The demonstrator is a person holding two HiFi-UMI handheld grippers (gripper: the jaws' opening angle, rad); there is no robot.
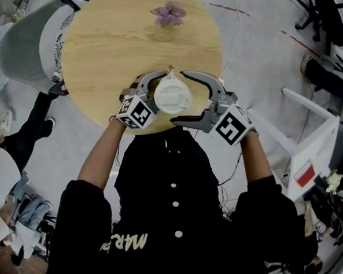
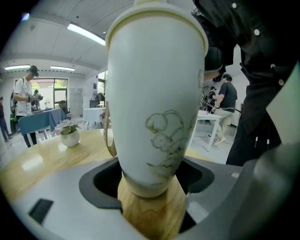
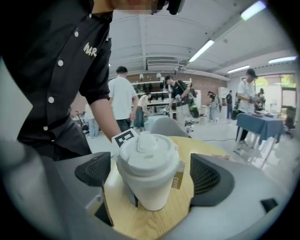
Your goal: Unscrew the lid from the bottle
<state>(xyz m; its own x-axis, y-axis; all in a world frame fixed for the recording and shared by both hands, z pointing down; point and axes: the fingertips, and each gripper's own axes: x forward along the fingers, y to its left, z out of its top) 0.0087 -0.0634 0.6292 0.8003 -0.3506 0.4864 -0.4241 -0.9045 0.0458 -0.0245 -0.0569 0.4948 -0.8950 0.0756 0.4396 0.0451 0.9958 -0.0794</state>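
A white bottle (image 1: 173, 96) with a white sip lid stands near the front edge of the round wooden table (image 1: 107, 48). My left gripper (image 1: 156, 95) comes in from the left and is shut on the bottle's lower body (image 2: 157, 108), whose base sits between its dark pads (image 2: 101, 183). My right gripper (image 1: 178, 98) reaches in from the right at lid height and is open. The lid (image 3: 147, 154) stands between its ribbed pads (image 3: 213, 178) with a gap on both sides. A small gold tag (image 3: 177, 180) hangs on the bottle's side.
A small pot with a purple plant (image 1: 169, 14) stands at the table's far side. A grey chair (image 1: 26, 43) is at the left of the table, a white table (image 1: 310, 148) at the right. Several people stand around the room.
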